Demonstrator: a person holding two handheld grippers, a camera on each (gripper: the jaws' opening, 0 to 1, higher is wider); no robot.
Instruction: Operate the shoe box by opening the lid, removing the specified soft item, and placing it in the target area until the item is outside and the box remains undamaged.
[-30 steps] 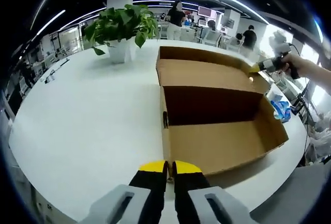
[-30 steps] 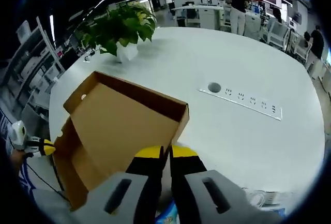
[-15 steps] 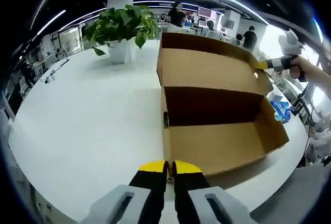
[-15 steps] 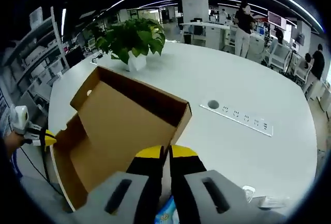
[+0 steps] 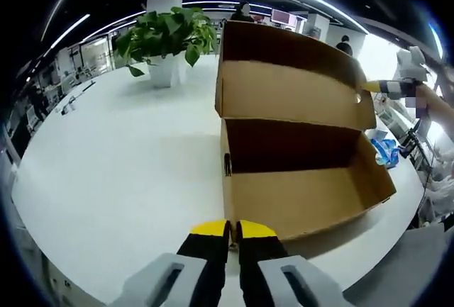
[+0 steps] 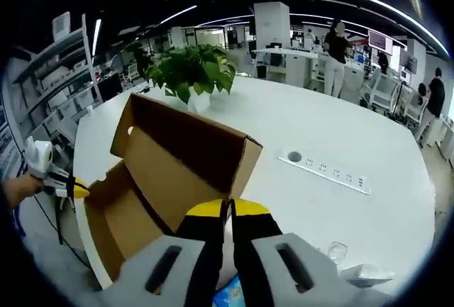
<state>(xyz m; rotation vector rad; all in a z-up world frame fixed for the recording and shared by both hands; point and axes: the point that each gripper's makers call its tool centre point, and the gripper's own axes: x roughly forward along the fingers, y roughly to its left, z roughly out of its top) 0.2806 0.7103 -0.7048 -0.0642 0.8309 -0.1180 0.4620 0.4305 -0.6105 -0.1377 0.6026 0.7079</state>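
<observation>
A potted plant (image 5: 167, 34) stands at the far left on the white table (image 5: 120, 158), well apart from the work. Low in the middle of the left gripper view, the left gripper (image 5: 233, 229) hovers just short of the near wall of the shoe box (image 5: 305, 201), its jaws drawn together on nothing. The box lies open on the table ahead of that gripper, and its floor looks like bare cardboard. Its hinged lid (image 5: 291, 94) stands roughly upright along the far wall. The box is probably light, thin corrugated card: stiff enough across its panels but easily creased at the hinge and corners. It is best held by a wall edge or the lid's free rim and moved gently, not squeezed. At the right, the right gripper (image 5: 369, 87) meets the lid's upper corner with its jaws closed together. I cannot tell whether a flap is pinched between them. A blue packet (image 5: 386, 151) lies on the table just beside the box's right end, and I cannot tell whether it is the soft item.
</observation>
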